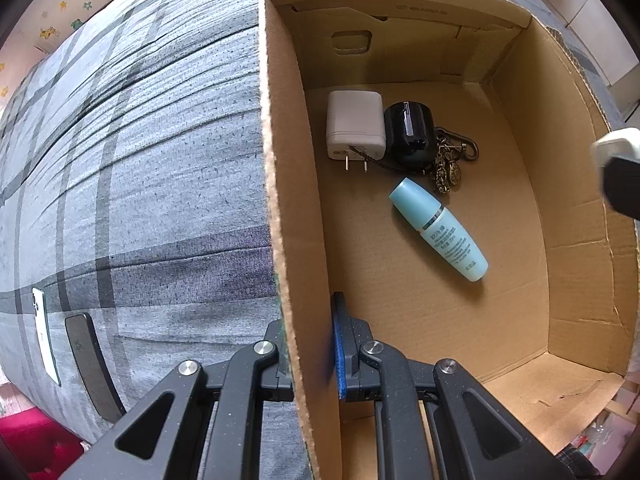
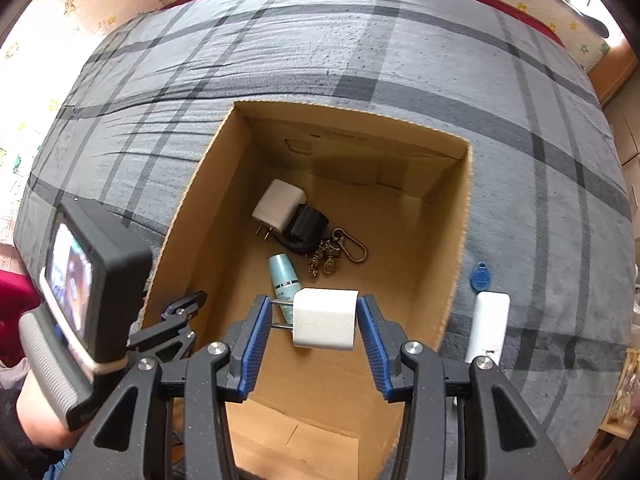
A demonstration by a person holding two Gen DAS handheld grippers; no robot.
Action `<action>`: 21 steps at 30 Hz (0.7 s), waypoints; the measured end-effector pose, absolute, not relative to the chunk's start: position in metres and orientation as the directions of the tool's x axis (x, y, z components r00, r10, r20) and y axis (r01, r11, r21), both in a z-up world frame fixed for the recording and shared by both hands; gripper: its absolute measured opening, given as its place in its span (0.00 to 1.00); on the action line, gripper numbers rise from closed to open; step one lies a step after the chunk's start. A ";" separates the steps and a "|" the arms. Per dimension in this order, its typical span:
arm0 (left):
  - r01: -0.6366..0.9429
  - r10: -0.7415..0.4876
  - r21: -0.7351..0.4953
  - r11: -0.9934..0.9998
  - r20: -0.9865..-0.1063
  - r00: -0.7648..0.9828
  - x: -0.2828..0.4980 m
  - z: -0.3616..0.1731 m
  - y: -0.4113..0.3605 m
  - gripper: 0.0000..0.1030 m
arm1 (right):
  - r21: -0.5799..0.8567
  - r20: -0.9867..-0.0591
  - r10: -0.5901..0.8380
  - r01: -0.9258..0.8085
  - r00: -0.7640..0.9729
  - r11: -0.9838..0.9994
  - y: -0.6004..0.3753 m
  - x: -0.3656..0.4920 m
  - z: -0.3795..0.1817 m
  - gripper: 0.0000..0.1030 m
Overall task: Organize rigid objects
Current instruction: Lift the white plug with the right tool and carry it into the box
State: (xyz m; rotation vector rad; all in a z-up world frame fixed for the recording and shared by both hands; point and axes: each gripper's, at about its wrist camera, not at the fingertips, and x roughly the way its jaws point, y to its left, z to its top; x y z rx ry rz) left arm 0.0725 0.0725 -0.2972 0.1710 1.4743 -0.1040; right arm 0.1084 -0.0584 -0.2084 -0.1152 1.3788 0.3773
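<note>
An open cardboard box (image 1: 288,200) (image 2: 448,240) sits on a grey plaid bedspread. On its floor lie a white charger (image 1: 354,124) (image 2: 278,204), a black round object (image 1: 410,134), a key ring with charms (image 1: 452,160) and a teal bottle (image 1: 440,230) (image 2: 284,276). My left gripper (image 1: 310,336) is shut on the box's left wall, one finger outside and one inside. My right gripper (image 2: 314,306) hangs over the box's near part, shut on a second white plug charger (image 2: 326,322) whose prongs point left.
On the bedspread (image 2: 360,60) right of the box lie a blue key tag (image 2: 480,276) and a white rectangular device (image 2: 490,324). Left of the box lie a white phone (image 1: 44,332) and a dark phone (image 1: 92,364). A person's arm holds the left gripper's handle (image 2: 80,320).
</note>
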 end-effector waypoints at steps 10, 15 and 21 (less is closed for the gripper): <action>0.172 0.024 0.040 0.984 -0.995 0.094 0.072 -0.295 0.077 0.13 | 0.133 -0.981 0.172 -0.335 0.090 0.933 -0.044 0.127 -0.245 0.47; 0.177 0.024 0.040 0.983 -0.995 0.094 0.072 -0.296 0.077 0.13 | 0.132 -0.986 0.158 -0.326 0.054 0.936 -0.038 0.136 -0.268 0.47; 0.176 0.022 0.039 0.984 -0.995 0.095 0.073 -0.297 0.077 0.13 | 0.128 -0.989 0.143 -0.317 0.023 0.940 -0.033 0.142 -0.289 0.47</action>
